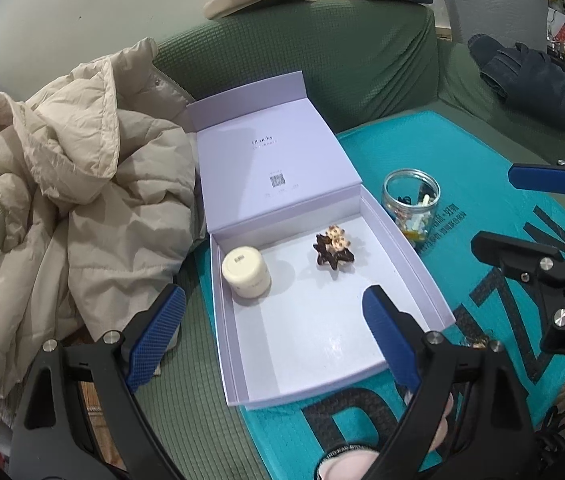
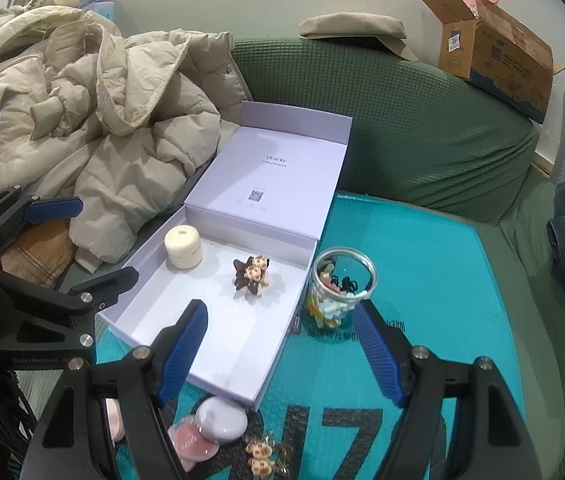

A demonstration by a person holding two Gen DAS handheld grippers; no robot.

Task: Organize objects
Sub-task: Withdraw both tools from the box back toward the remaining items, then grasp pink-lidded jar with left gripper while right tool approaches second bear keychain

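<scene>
Hovering over lavender box (image 1: 414, 276), both grippers' jaws spread, empty.

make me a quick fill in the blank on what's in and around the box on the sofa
1. Inside the open lavender box, the cream jar sits beside a ____ -shaped brown hair clip.
2. The glass jar of small items stands ____ the box, on the teal mat.
3. Both the left gripper and the right gripper have their jaws ____.
4. The beige puffer jacket lies on the ____ sofa.

Missing words: star; outside; open; green
</scene>
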